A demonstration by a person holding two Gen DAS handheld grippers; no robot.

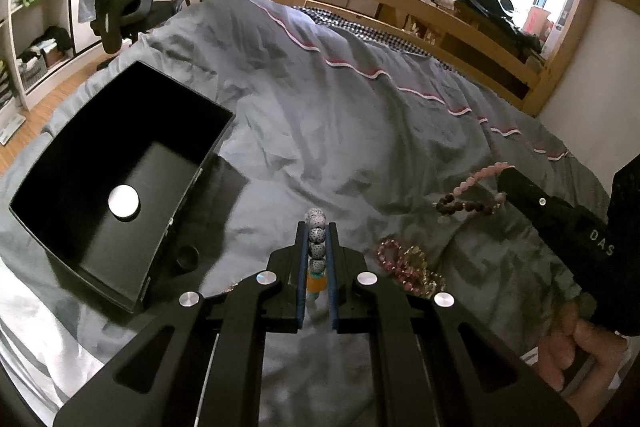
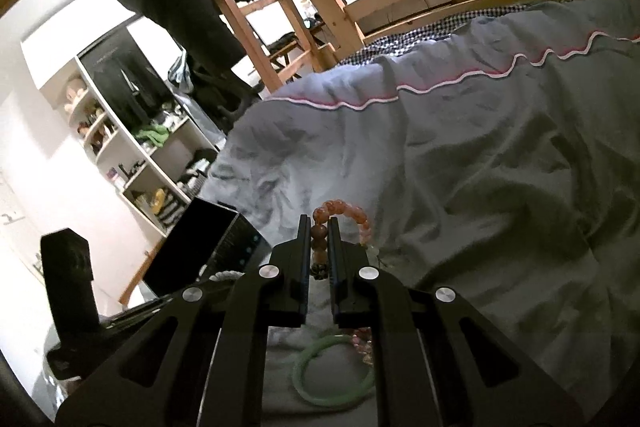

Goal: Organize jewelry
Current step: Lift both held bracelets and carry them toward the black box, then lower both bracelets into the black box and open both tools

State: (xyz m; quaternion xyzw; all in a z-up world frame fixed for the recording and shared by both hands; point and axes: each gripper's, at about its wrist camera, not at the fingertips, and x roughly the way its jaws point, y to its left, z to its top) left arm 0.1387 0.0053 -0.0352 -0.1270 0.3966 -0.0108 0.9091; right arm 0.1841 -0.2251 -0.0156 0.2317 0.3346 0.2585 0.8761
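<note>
Two bracelets are already gripped. The left tongs (image 1: pixel 317 233) pinch a speckled grey bead bracelet (image 1: pixel 316 239), its beads strung lengthwise along the fingers. The right tongs (image 2: pixel 320 227) pinch a pink bead bracelet (image 2: pixel 344 213), lifted over the bed (image 1: pixel 360 131). The open black box (image 1: pixel 120 163) lies ahead and to the left of the left tongs, so that hand is judged nearer to it. More bracelets (image 1: pixel 408 267) and a green bangle (image 2: pixel 332 375) lie on the bed.

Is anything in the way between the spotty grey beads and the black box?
Nothing visible is. The left gripper holds the grey bead bracelet above the quilt, and the open black box sits off to its left.
</note>
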